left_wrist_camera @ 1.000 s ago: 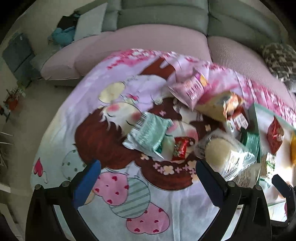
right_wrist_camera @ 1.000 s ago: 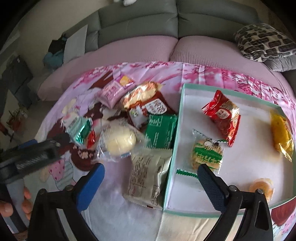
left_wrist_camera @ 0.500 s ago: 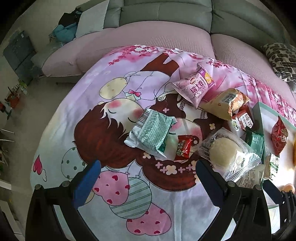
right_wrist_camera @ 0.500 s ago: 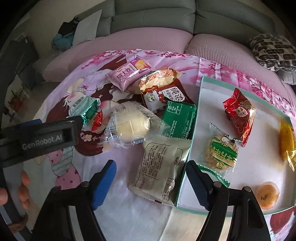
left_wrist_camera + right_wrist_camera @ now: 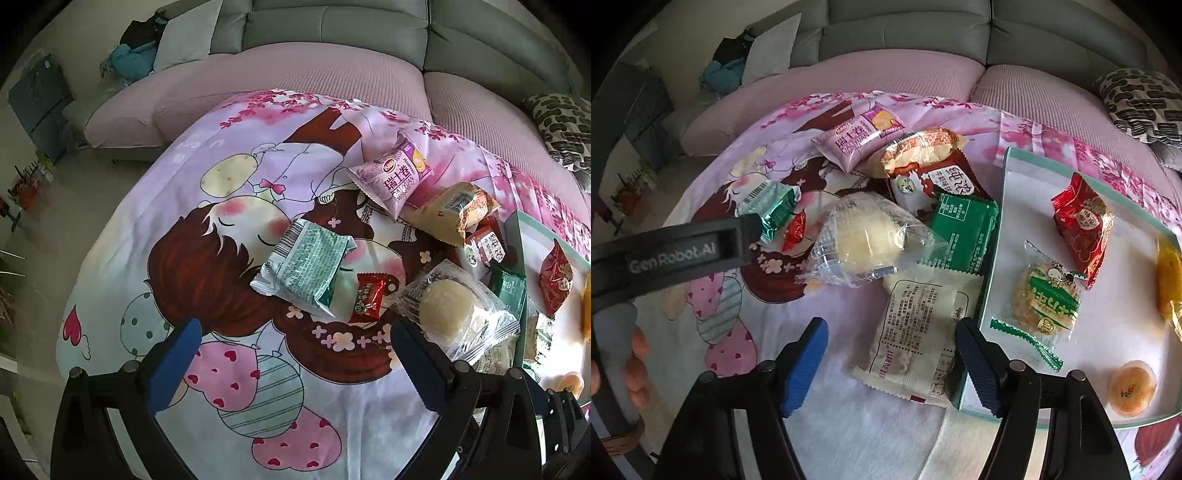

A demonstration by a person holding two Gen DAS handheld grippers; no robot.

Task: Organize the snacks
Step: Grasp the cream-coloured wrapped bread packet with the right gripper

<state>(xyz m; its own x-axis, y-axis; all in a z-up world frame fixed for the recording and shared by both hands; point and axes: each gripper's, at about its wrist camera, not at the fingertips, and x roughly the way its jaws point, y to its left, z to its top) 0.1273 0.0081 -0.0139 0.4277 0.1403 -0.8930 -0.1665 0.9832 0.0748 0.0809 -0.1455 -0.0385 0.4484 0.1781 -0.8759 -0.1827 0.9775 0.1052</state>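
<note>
Right gripper (image 5: 892,363) jaws closing around the near end of the cream packet (image 5: 918,332); pads not yet pressing it. Packet lies flat on the cloth, right edge against the tray (image 5: 993,258) wall. Risks: the right pad looks about level with the tray rim and may snag it, or the flat film slips out. Left gripper (image 5: 295,354) jaws wide apart, empty, above the cartoon cloth (image 5: 258,369), near the green packet (image 5: 303,269).
</note>
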